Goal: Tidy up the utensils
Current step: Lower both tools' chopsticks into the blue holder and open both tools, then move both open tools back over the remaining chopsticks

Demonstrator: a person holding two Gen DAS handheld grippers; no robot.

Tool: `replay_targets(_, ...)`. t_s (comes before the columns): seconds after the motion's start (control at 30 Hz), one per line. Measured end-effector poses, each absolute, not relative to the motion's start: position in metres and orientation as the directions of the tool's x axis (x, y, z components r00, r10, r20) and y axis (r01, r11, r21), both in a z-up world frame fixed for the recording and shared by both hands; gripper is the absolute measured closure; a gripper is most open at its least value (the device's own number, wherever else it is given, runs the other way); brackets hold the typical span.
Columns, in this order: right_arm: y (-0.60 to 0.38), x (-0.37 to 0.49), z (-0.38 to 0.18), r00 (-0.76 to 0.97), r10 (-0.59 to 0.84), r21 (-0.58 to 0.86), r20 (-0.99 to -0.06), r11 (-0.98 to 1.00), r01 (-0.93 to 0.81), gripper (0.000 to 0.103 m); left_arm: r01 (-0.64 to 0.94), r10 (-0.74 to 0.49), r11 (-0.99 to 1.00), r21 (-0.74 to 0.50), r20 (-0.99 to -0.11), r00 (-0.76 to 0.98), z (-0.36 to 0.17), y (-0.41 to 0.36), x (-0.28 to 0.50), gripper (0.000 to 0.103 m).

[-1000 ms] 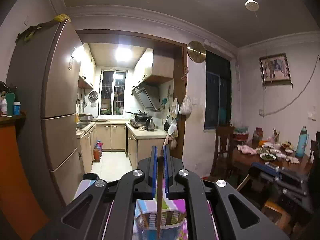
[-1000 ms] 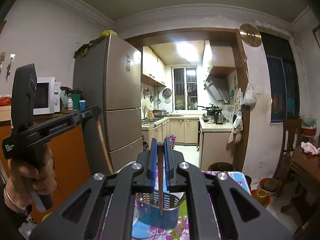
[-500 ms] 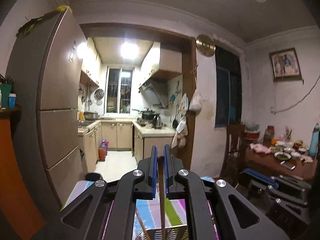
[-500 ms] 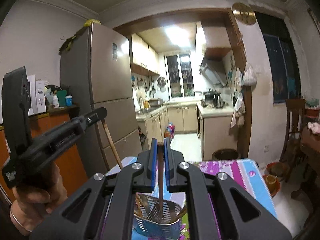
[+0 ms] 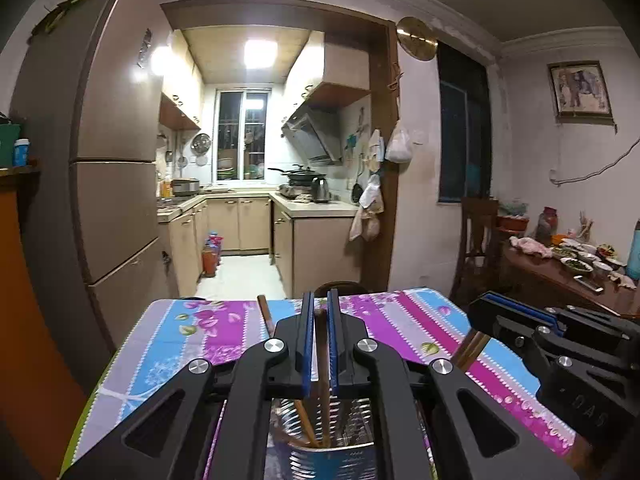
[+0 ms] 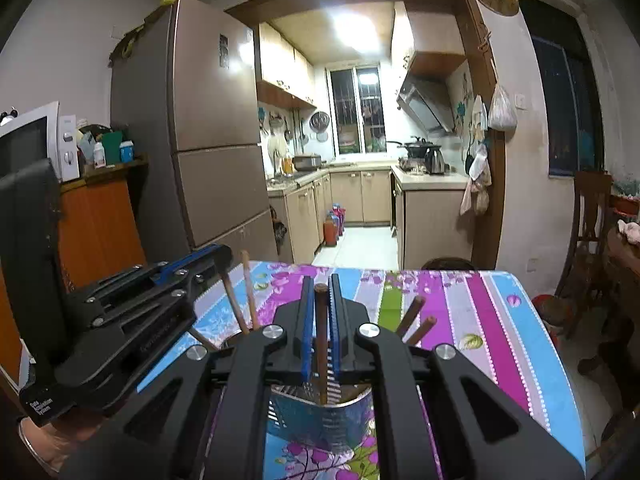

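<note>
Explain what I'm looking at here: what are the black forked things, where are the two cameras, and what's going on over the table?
No robot here: a person carries two hand-held clamps, each with a camera looking along its fingers. One picture is from the left tool, the other from the right tool; each also shows the other tool off to its side. Each is shut on one brown chopstick, held upright with its lower end inside a metal utensil holder. The holder stands on a table under a flowered striped tablecloth and already contains several other chopsticks. A kitchen lies behind.
</note>
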State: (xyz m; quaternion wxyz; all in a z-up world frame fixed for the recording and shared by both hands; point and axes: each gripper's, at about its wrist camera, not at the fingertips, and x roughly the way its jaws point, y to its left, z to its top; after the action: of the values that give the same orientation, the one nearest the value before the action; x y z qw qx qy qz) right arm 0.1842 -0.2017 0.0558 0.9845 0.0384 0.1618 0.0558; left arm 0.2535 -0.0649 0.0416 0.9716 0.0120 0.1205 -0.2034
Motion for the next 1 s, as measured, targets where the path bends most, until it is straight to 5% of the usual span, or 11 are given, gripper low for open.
replay_targets(0.23,-0.224,0.139,0.098,0.975,0.102,0.106,-0.199,0.991,-0.082,0.086,0.363,-0.373,0.926,-0.104,-0.113,0.921,0.089,-0.02,0.222,0.093)
replay_targets(0.5,-0.262,0.019,0.13,0.995,0.042,0.026,-0.095,0.999,-0.039,0.086,0.304,-0.305,0.952,0.018,0.075,0.949,0.131,0.045,0.097,0.058)
replay_targets(0.6,-0.269,-0.029,0.118,0.995,0.011,-0.026,-0.094,1.0,-0.013,0.075,0.293,-0.299,0.951,0.1,0.052,0.953,0.111,0.059,0.05,0.044)
replay_targets(0.7,-0.27,-0.08,0.091,0.991,-0.067,-0.117,-0.12,0.992,0.053,0.075,0.274,-0.28,0.945,0.178,0.006,0.96,0.08,0.069,0.014,0.041)
replay_targets(1.0,-0.256,-0.141,-0.019,0.92,-0.169,-0.171,-0.354,0.979,0.114,0.075,0.279,-0.217,0.935,0.221,-0.266,0.939,-0.039,0.108,-0.045,0.039)
